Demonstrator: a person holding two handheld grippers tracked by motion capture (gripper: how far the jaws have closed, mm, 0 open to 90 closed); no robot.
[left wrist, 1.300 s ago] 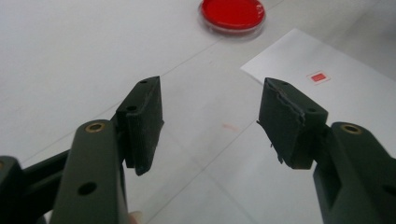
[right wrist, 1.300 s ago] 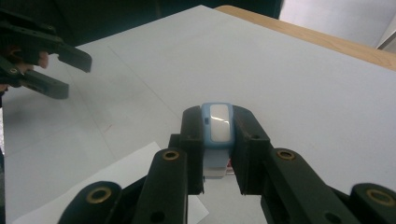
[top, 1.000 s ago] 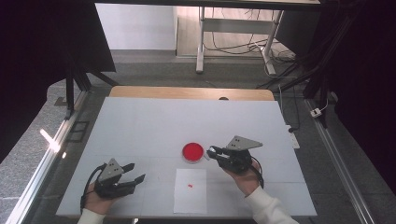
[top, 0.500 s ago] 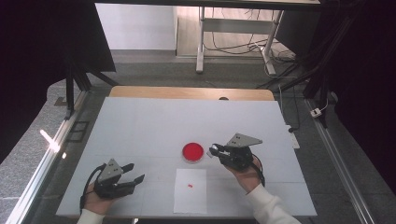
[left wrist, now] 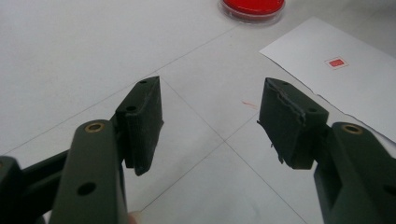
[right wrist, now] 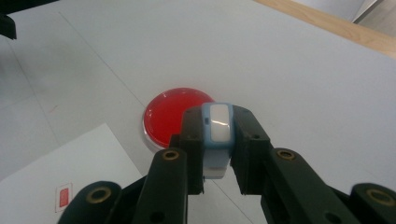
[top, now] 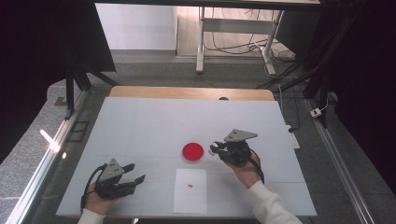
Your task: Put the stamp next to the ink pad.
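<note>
The step in hand looks like stamping the red pad: bring the small white-and-blue stamp down flat on the pad's middle, lightly, so it inks evenly (a tilted press would smear). Nearest the front edge, the left claw rests part open, holding nothing. Farther in, the right claw is clamped on the stamp, just beside the red ink pad at mid-tabletop.

The white-topped bench is evenly bright against dark surroundings; glare streaks its metal left rail, and the near black fingers blur.
</note>
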